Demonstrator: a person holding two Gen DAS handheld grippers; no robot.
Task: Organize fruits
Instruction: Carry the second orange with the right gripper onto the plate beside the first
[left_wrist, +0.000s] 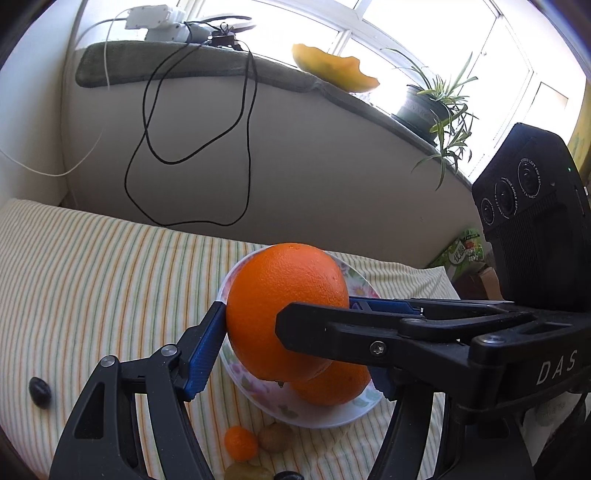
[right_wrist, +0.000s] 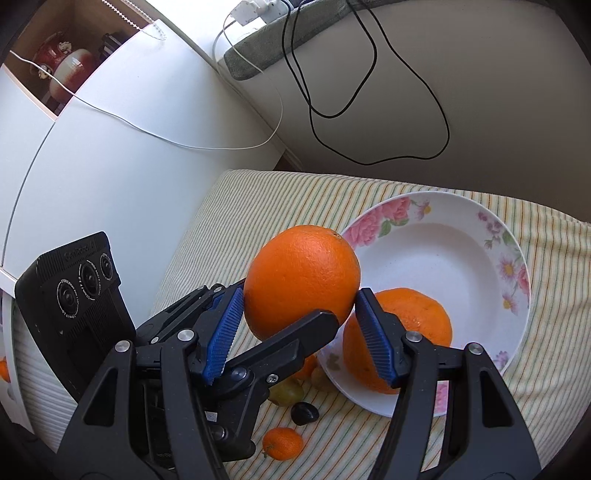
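A large orange (left_wrist: 280, 280) (right_wrist: 303, 266) hangs above the near rim of a white flowered plate (left_wrist: 240, 373) (right_wrist: 443, 251). Both grippers grip this orange from crossing sides. My left gripper (left_wrist: 286, 306) is shut on it with its blue pads on either flank. My right gripper (right_wrist: 300, 293) is shut on it as well. A black finger of the right gripper (left_wrist: 332, 328) crosses in front in the left wrist view; a left gripper finger (right_wrist: 291, 343) crosses in the right wrist view. A second orange (left_wrist: 332, 386) (right_wrist: 417, 317) lies in the plate.
On the striped cloth (left_wrist: 92, 277) beside the plate lie a small mandarin (left_wrist: 241, 443) (right_wrist: 282, 443), a brownish fruit (left_wrist: 275, 437), green grapes (right_wrist: 286, 393) and a dark fruit (left_wrist: 39, 391) (right_wrist: 304, 412). A wall with a hanging black cable (left_wrist: 243, 147), a potted plant (left_wrist: 424, 107) and a white cabinet (right_wrist: 110, 147) border the cloth.
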